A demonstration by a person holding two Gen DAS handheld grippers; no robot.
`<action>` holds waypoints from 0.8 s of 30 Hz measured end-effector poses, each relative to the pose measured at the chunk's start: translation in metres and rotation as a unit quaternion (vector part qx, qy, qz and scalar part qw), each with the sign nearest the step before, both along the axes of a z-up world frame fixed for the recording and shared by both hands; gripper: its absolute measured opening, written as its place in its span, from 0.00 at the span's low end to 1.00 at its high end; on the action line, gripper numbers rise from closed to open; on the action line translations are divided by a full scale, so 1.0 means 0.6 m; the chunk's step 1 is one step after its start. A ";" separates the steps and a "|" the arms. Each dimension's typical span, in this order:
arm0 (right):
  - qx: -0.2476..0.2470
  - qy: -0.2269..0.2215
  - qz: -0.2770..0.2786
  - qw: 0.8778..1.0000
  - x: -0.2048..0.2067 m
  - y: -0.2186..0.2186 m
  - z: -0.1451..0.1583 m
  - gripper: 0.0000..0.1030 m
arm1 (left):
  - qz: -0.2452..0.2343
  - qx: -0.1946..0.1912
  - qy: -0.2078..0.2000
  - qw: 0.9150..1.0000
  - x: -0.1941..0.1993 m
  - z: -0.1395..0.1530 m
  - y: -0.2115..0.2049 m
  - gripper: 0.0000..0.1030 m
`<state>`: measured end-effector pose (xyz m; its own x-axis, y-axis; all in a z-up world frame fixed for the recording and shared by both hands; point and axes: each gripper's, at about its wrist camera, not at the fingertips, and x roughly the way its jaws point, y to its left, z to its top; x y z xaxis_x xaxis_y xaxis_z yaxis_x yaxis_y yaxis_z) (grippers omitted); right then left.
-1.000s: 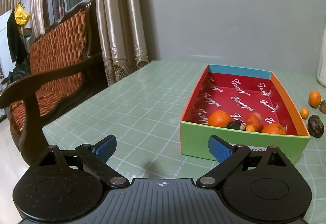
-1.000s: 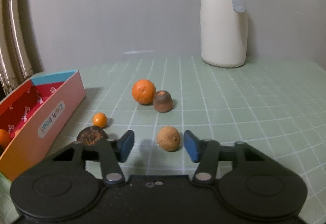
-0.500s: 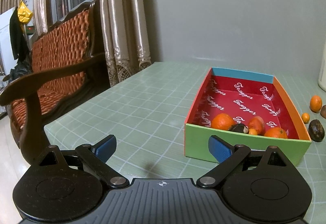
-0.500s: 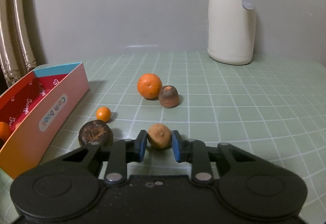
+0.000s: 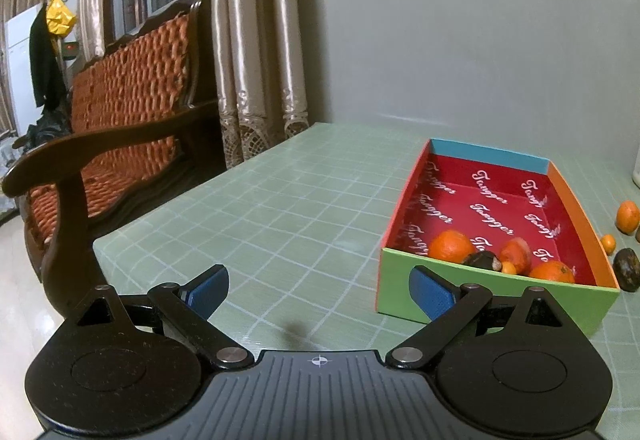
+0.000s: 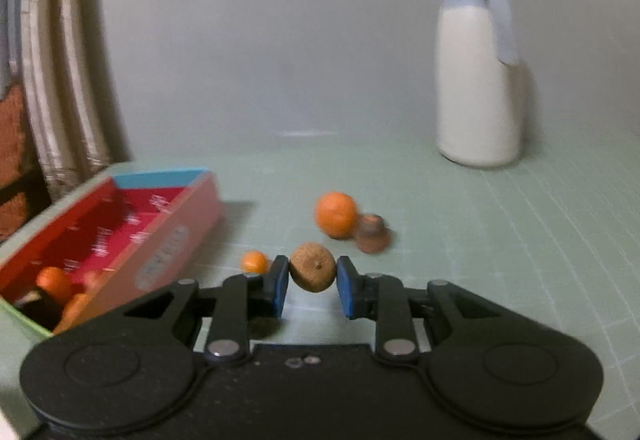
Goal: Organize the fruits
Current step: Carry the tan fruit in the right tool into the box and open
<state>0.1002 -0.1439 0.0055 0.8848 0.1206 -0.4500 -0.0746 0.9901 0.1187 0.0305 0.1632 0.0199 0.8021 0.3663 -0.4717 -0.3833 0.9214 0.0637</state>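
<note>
Right claw (image 6: 312, 286) clamped on brown fruit (image 6: 312, 267) above green checked tablecloth (image 6: 500, 240).

A desk (image 5: 280, 208) covered in green checked cloth is carrying an open colourful box (image 5: 472, 300) near its front. An orange (image 6: 335, 214), a brown fruit (image 6: 372, 233), a tiny orange (image 6: 253, 261) and a cream jug (image 6: 478, 80) are sitting beside it.

"Tongger" in white script, repeated across red lining of box (image 5: 580, 214).

Dim indoor light, fisheye-bent edges, right wrist view motion-blurred, left wrist view sharp
</note>
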 end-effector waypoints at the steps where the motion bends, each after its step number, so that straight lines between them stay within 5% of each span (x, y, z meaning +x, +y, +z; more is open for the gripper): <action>1: 0.003 -0.004 0.010 1.000 -0.002 0.008 0.005 0.24 | 0.003 -0.001 0.000 1.000 -0.001 0.000 0.002 0.93; 14: 0.016 -0.017 0.147 0.989 -0.007 0.148 0.042 0.24 | 0.037 -0.015 -0.004 0.999 -0.020 -0.002 0.047 0.93; 24: 0.008 0.002 0.191 0.981 -0.006 0.216 0.032 0.29 | 0.055 -0.025 -0.004 0.998 -0.031 -0.005 0.078 0.93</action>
<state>0.0966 -0.0143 0.0246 0.7713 0.4506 -0.4495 -0.4403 0.8877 0.1345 0.0121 0.2102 0.0171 0.7618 0.4290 -0.4854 -0.4830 0.8755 0.0157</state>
